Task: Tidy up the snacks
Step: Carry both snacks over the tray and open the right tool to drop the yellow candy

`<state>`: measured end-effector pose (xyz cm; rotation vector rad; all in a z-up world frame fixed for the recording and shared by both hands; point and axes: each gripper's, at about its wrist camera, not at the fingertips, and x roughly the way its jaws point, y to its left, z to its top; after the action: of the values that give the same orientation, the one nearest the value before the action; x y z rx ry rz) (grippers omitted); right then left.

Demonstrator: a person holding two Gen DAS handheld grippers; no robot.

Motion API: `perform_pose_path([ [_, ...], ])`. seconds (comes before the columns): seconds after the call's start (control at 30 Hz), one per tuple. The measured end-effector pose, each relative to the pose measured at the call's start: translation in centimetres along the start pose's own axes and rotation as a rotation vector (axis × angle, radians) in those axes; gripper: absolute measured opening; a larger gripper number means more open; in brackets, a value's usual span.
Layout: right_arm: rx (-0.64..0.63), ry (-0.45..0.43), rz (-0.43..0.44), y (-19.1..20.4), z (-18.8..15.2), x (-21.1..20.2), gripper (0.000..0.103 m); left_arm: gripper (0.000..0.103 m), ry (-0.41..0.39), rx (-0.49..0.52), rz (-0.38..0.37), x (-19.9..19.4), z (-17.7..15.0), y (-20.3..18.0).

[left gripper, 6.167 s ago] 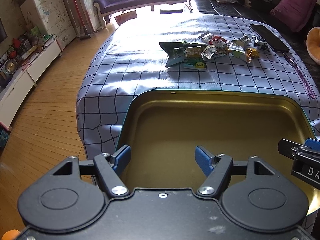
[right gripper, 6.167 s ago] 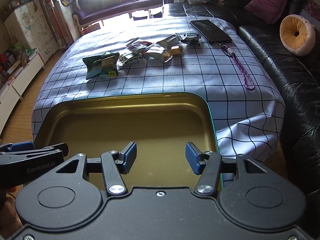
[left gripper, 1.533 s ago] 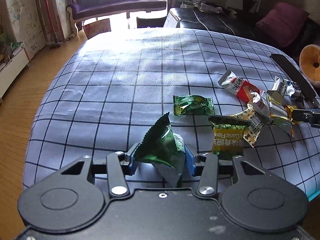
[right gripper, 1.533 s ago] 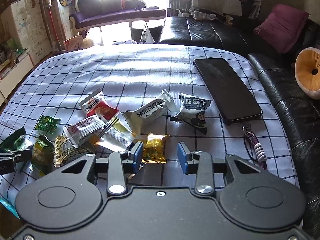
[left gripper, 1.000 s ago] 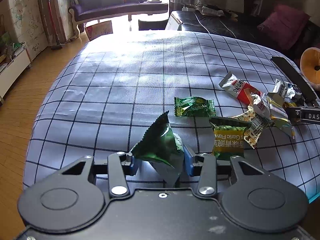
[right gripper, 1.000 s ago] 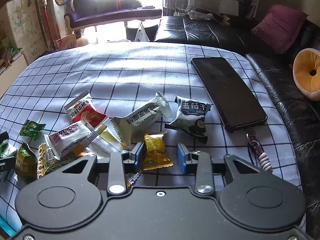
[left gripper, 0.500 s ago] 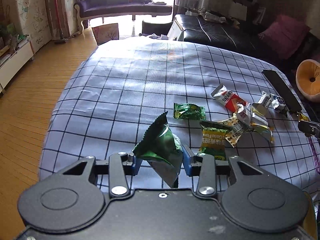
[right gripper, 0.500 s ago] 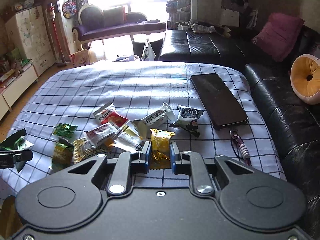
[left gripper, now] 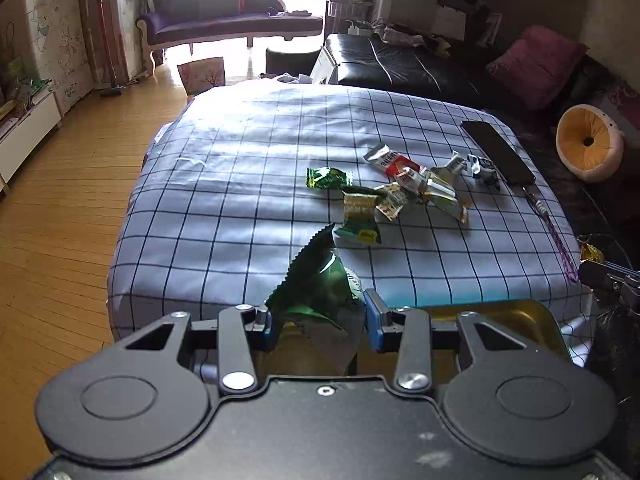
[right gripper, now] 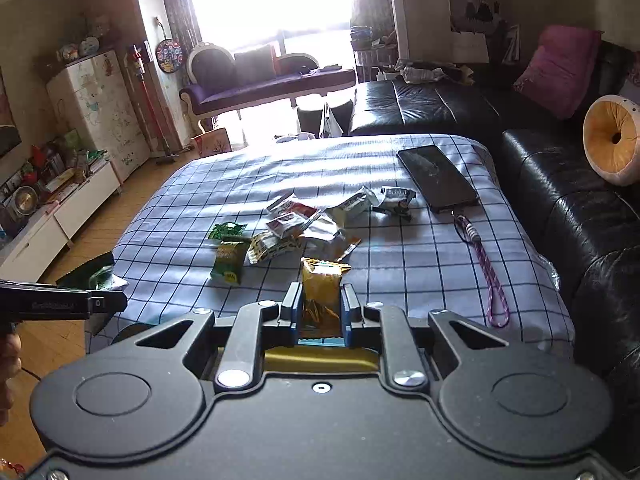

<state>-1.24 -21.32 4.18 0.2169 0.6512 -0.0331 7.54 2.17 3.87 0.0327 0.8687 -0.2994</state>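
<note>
The left tongs [left gripper: 318,322] clamp a dark green snack packet [left gripper: 320,292] above the near edge of a checked-cloth surface [left gripper: 224,200]. The right tongs [right gripper: 320,312] are pressed together on a gold snack packet [right gripper: 322,292]. Both packets hang over a gold tin tray's rim [left gripper: 492,312], while more wrapped snacks [right gripper: 296,224] lie scattered mid-surface beside a black phone [right gripper: 436,178].

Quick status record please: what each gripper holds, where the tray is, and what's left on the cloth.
left gripper: shut on green packet
right gripper: shut on yellow packet
gold tray: at near table edge, below both grippers
snack pile: mid-cloth, not yet picked up
phone: on the cloth, right of pile
</note>
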Motion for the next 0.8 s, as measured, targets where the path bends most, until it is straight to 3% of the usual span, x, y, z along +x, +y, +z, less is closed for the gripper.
perform_pose_path([
  [0.4, 0.027, 0.127, 0.027, 0.5, -5.3, -1.1, 0.027, 0.041, 0.123, -0.044, 0.008, -1.1, -6.1, -1.2],
  [0.8, -0.003, 0.137, 0.057, 1.3, -5.9, -1.4, 0.027, 0.041, 0.199, -0.037, 0.006, -0.8, -8.5, -1.9],
])
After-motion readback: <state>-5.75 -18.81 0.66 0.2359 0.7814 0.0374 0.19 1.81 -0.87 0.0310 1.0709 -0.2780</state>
